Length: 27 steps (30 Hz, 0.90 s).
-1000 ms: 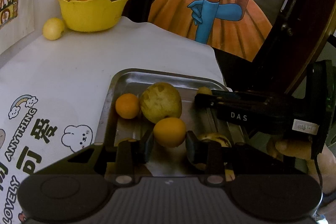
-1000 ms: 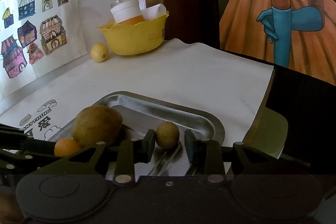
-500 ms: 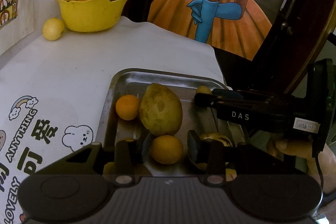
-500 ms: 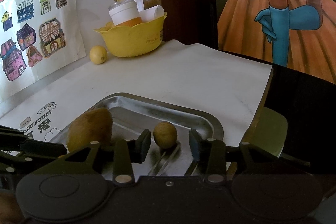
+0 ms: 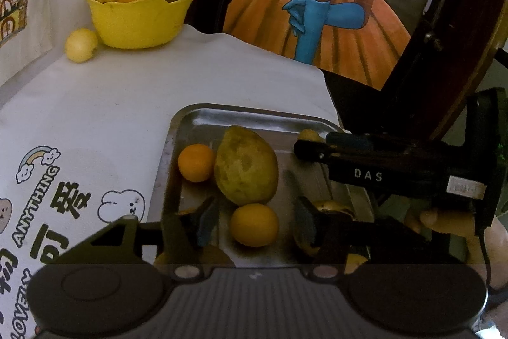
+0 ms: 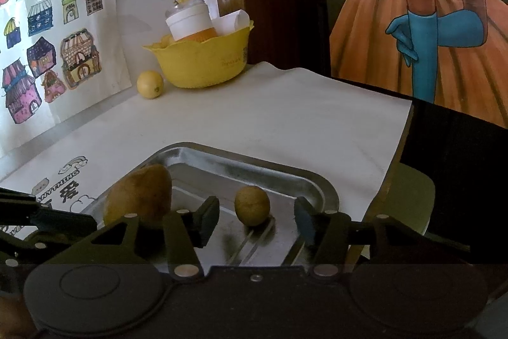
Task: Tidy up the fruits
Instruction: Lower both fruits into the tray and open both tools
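While our left gripper [image 5: 254,221] has just been opening around the orange [image 5: 254,224] in the metal tray [image 5: 254,113], our right gripper [image 6: 255,220] likewise spreads, small brown fruit [image 6: 251,205] at twelve o'clock, untouched.

A white-clothed counter [image 6: 254,116] carries a metal tray [image 6: 247,162] at 6 o'clock, a scalloped yellow plastic bowl [image 6: 203,62] and a loose yellow lemon [image 6: 150,84] at 11.
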Tool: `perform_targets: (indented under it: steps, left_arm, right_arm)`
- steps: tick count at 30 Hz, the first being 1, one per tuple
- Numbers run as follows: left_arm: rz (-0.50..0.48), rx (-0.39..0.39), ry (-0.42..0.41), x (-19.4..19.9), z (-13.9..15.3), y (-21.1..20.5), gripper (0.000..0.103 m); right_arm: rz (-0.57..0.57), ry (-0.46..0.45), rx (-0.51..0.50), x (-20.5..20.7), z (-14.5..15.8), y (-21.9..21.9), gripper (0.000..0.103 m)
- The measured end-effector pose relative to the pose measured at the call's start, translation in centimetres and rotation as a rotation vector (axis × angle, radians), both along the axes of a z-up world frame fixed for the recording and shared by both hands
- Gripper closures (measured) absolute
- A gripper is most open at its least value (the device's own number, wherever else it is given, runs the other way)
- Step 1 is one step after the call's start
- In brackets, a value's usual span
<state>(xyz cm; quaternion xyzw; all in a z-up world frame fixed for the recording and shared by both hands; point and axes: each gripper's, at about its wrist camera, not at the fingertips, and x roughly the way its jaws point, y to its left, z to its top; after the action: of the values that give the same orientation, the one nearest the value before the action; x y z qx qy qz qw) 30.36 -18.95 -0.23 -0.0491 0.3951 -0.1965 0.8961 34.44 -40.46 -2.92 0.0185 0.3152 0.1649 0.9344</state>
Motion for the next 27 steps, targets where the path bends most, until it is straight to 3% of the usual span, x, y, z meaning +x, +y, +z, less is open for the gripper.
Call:
perform_targets:
  steps: [4, 11, 17, 27]
  left_arm:
    - [-0.008, 0.016, -0.016, -0.4, 0.1, -0.1, 0.042]
    - [-0.014, -0.007, -0.027, -1.3, 0.7, 0.3, 0.027]
    - [-0.008, 0.000, -0.065, -2.2, 1.8, 0.7, 0.025]
    - [0.019, 0.007, -0.123, -4.1, 3.7, 2.0, 0.011]
  right_arm:
    - [-0.009, -0.005, 0.005, 0.0, 0.3, -0.1, 0.043]
    - [-0.018, -0.021, 0.006, -0.4, 1.0, 0.0, 0.027]
    - [-0.021, -0.041, 0.004, -0.9, 2.0, 0.4, 0.022]
    - [-0.048, -0.052, 0.000, -2.1, 3.2, 0.8, 0.013]
